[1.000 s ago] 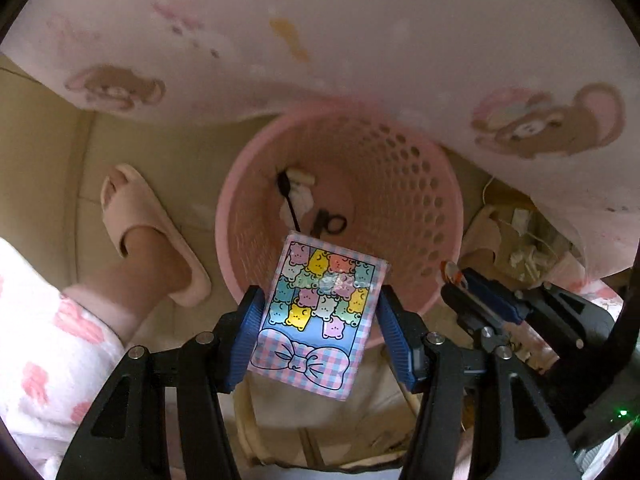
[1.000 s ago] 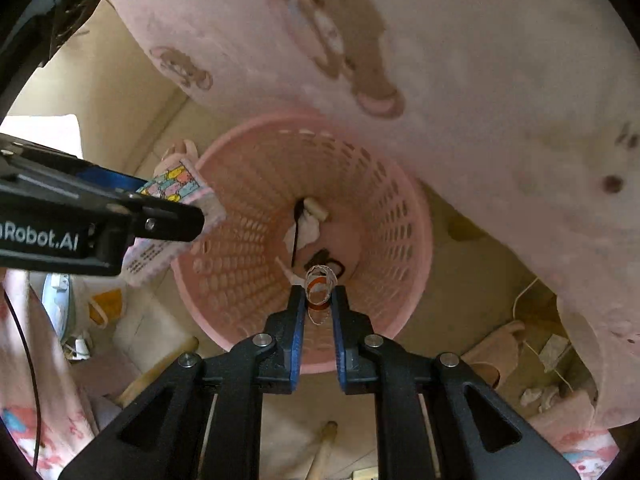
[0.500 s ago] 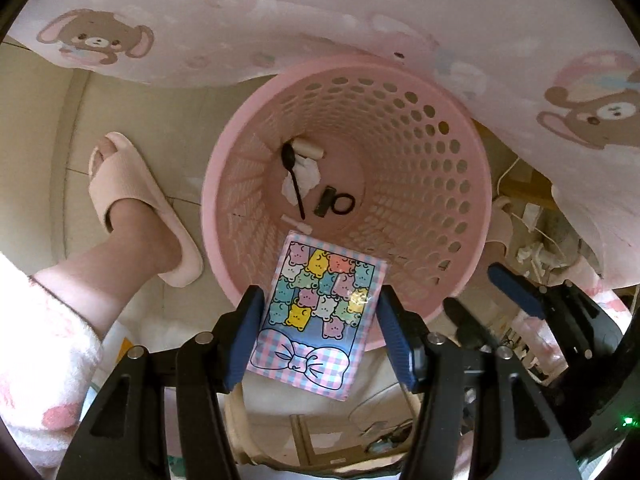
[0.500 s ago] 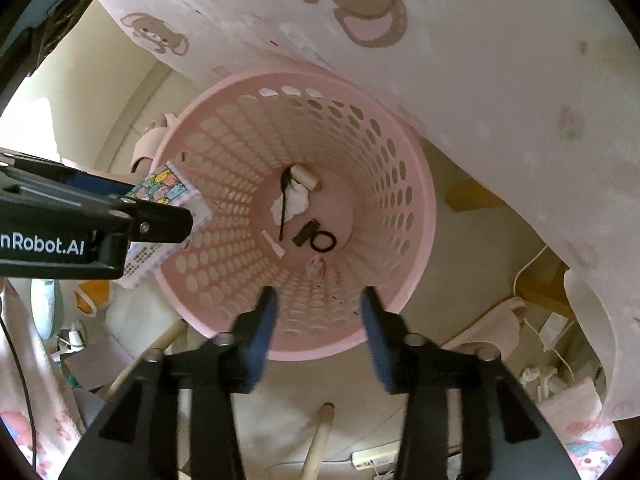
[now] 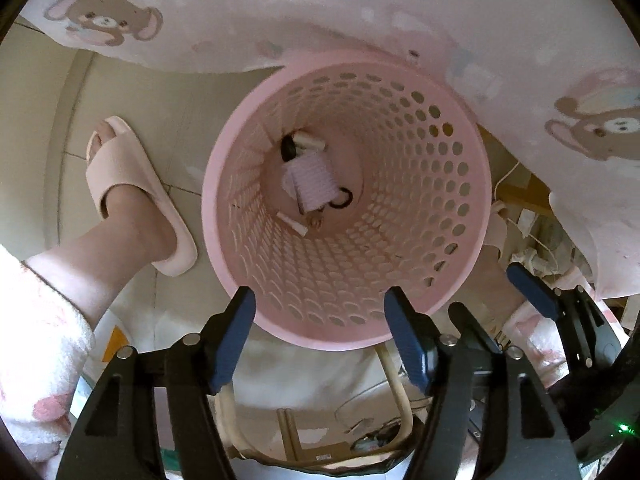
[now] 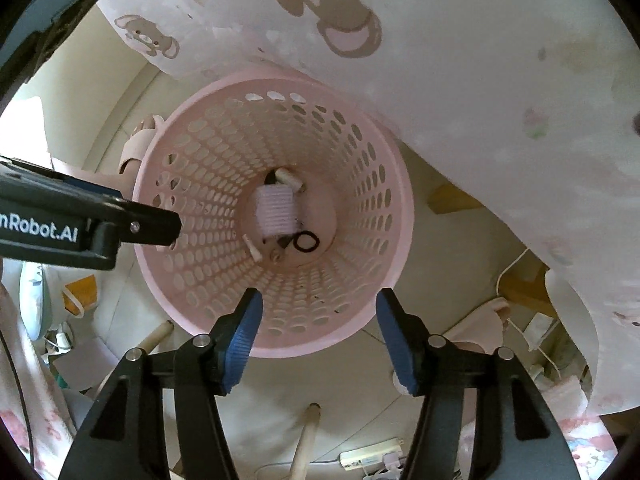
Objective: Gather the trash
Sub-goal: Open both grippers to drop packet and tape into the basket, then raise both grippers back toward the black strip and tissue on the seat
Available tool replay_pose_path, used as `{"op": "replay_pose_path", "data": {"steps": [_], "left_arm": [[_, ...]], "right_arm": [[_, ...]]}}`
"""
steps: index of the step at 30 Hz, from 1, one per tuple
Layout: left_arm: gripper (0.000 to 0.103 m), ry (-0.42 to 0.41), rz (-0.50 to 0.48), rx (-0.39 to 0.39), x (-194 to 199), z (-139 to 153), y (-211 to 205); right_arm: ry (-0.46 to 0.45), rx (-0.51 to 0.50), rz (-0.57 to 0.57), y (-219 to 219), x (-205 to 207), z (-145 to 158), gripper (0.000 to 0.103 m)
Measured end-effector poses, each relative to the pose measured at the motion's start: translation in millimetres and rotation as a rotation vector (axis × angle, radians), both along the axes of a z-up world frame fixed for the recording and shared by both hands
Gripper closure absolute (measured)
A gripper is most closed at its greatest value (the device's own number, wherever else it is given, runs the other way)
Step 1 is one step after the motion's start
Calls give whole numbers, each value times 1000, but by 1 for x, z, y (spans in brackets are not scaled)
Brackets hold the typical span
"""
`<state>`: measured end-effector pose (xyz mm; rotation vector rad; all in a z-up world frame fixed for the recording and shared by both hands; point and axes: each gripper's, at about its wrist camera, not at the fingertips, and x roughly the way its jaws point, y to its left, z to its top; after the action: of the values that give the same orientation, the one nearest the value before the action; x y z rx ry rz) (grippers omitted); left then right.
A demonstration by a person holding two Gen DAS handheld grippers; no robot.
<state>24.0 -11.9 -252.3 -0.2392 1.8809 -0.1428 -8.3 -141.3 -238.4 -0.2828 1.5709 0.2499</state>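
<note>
Packet (image 5: 314, 182), pale pink striped, lies in basket (image 5: 460, 184); both fingers just opened, parted, empty.

1. Your left gripper (image 5: 320, 336): black arms, blue ribbed pads, silver screws.
2. Your right gripper (image 6: 318, 334): same build.
3. White "nRobot.AI" lettering marks one black arm.
4. You wear a pale pink slipper (image 5: 132, 188) and fluffy white pink-spotted sleepwear (image 5: 36, 344).
</note>
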Motion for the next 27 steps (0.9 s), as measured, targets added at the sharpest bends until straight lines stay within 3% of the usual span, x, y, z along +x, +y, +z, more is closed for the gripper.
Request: {"op": "replay_pose_path", "data": {"steps": [5,8,16,21,27], "left_arm": [[30,-71,-25,32,5,19,2],[30,-148,-38,62,9,37,5],[26,-429,-62,112,13,108,11],[22,-600,-82,168,16,143,12],[22,-716,-82,188,16,165,14]], "right_arm": [[-98,-19,2,0,2,27,41],[-175,0,-3,-3,2,51,34],[-420,51,-40,-8,-13,123,34],[-596,73,-23,-9,-21,162,18],[-635,88,-52,-14,-15,173,18]]}}
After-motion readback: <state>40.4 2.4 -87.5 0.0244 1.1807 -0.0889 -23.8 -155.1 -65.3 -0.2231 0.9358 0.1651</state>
